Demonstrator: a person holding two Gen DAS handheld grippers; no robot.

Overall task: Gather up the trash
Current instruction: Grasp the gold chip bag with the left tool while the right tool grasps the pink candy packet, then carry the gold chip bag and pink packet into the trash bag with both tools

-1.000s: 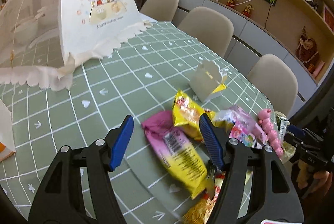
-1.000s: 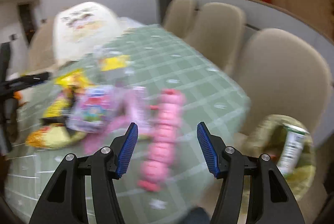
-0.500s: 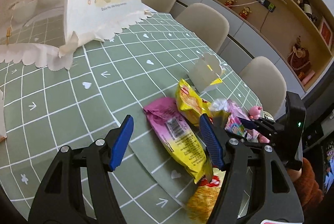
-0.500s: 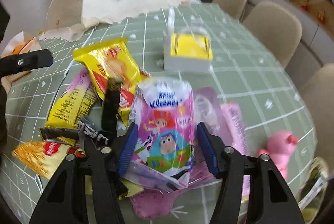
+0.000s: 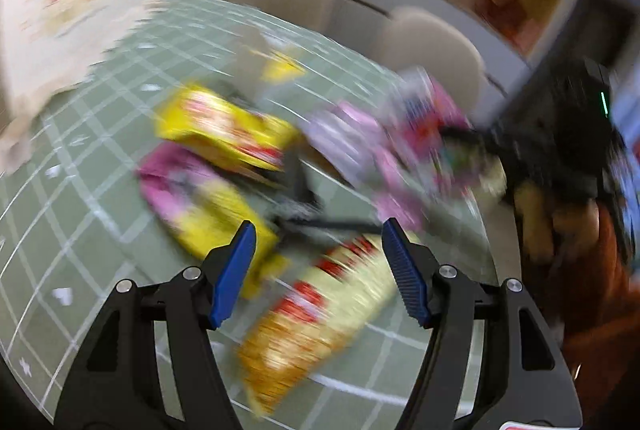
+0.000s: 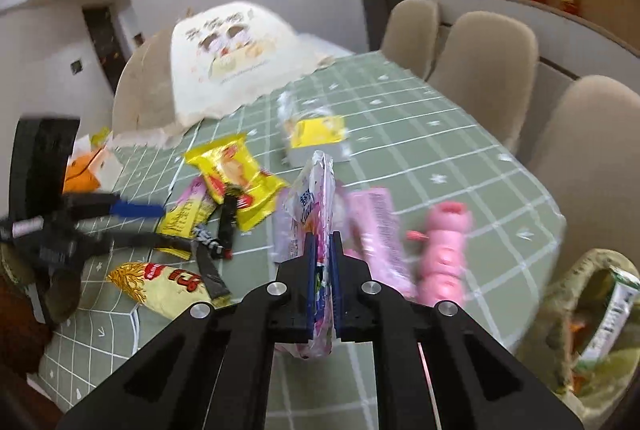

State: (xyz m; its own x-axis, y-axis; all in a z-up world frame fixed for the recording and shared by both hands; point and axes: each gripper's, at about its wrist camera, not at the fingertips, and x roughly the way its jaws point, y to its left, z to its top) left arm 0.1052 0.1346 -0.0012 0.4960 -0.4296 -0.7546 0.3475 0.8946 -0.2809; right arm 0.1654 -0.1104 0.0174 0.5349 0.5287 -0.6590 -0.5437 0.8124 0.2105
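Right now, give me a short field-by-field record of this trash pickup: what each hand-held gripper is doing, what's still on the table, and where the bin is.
right hand-held gripper: shut on the tissue pack, lifted edge-on
left hand-held gripper: open, empty, above the orange-and-cream snack bag
still on table: yellow wrapper, pink-and-yellow wrapper, black wrappers, pink toy, small box
bin: off the table's right edge, a carton inside
image quality: left wrist view blurred
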